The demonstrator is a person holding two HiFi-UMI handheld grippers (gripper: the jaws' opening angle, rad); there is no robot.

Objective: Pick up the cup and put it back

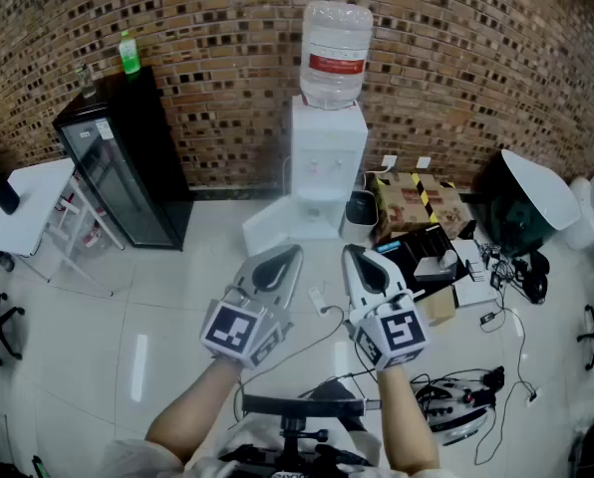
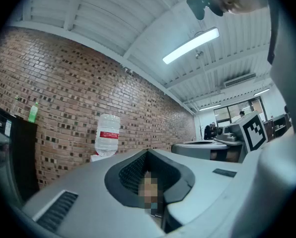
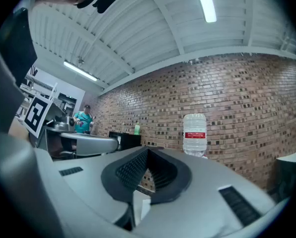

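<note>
No cup shows in any view. Both grippers are held out side by side over the pale tiled floor, pointing toward a white water dispenser [image 1: 327, 167] with a clear bottle [image 1: 335, 53] on top. My left gripper [image 1: 291, 253] has its jaws together with nothing between them. My right gripper [image 1: 351, 253] is likewise shut and empty. In the left gripper view the jaws [image 2: 148, 152] meet at their tip, and the bottle [image 2: 107, 135] stands far ahead against the brick wall. In the right gripper view the closed jaws [image 3: 148, 150] point level, with the bottle [image 3: 194, 133] beyond them.
A black glass-door fridge [image 1: 123, 167] with a green bottle [image 1: 129, 53] on it stands left of the dispenser. A white table [image 1: 23, 202] is at far left. Cardboard boxes [image 1: 417, 202], cables and gear [image 1: 476, 267] clutter the floor at right. A person in teal [image 3: 81, 120] stands far off.
</note>
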